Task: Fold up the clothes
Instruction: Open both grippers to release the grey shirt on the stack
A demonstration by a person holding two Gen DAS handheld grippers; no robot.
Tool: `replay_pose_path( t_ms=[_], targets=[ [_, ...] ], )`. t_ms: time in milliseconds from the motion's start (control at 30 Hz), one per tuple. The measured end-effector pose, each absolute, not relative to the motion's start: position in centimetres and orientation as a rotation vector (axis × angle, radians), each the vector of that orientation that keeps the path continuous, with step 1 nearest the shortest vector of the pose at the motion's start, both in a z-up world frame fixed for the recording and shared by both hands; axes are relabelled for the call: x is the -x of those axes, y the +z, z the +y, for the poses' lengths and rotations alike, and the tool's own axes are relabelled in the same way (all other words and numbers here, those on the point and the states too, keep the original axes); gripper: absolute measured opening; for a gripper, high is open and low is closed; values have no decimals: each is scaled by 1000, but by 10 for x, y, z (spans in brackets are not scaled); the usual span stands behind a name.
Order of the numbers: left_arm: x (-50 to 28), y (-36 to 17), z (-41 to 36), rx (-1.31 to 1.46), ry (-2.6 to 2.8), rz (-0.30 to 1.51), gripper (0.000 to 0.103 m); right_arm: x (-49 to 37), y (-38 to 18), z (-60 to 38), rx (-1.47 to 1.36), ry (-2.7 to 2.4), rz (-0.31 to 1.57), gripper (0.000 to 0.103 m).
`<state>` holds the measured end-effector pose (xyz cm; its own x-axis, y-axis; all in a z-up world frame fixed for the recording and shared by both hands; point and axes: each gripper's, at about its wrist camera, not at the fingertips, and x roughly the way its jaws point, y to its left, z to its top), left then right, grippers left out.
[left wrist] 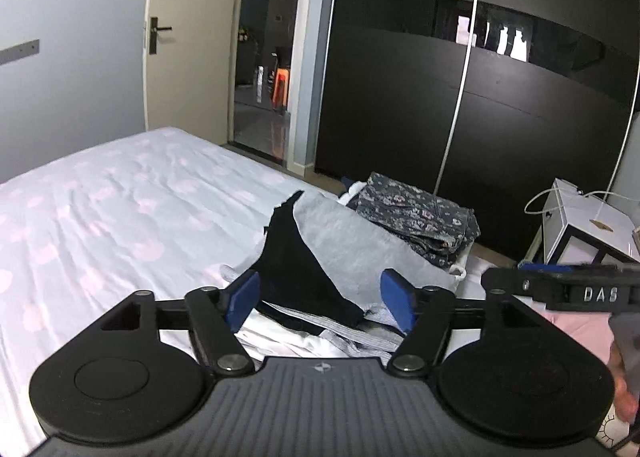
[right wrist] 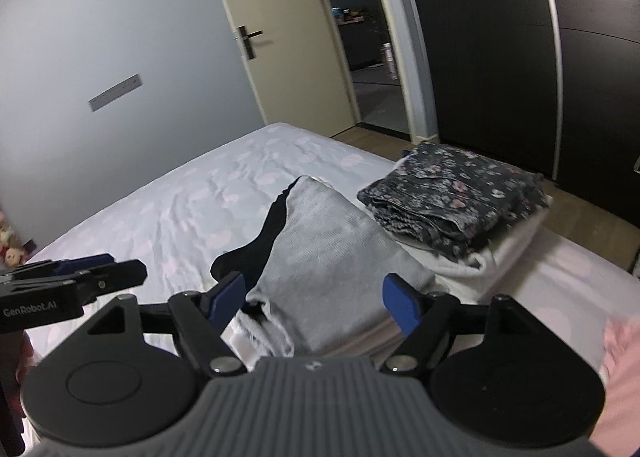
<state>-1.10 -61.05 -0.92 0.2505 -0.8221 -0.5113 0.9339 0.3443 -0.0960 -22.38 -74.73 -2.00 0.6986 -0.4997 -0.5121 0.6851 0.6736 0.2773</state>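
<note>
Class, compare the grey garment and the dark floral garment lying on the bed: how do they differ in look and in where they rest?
The grey garment is plain; the floral garment is dark with small flowers. The grey garment lies nearer the cameras, with black cloth along its left side; the floral garment lies farther back on a white folded piece. Both are folded and rest on the bed.

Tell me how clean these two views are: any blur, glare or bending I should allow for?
Left wrist view: sharp on the grey garment; bright reflections glare on the dark wardrobe, whose rails bow with the fisheye. Right wrist view: softer, with blur on the pink cloth at the right edge; the door leans from distortion.
</note>
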Motion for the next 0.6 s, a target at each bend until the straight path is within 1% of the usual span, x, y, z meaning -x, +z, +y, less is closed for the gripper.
replay_pose_path(
  t_ms=[67, 133, 200, 300, 467, 600],
  targets=[
    [13, -6, -606, -239, -1198, 529, 67, 226, -20, -738, -511, -723, 421, 84],
    [16, -3, -600, -228, -1177, 521, 72, 228, -20, -732, -549, -726, 415, 85],
    [19, -1, -593, -207, -1167, 502, 74, 230, -20, -725, -569, -732, 402, 87],
    [21, -1, -583, -172, -1148, 494, 74, 235, -19, -711, -547, -761, 396, 89],
    [29, -5, -570, -165, -1058, 472, 75, 244, -23, -692, -503, -758, 412, 90],
    [37, -11, -563, -166, -1039, 498, 77, 250, -30, -681, -479, -742, 433, 90]
  ],
)
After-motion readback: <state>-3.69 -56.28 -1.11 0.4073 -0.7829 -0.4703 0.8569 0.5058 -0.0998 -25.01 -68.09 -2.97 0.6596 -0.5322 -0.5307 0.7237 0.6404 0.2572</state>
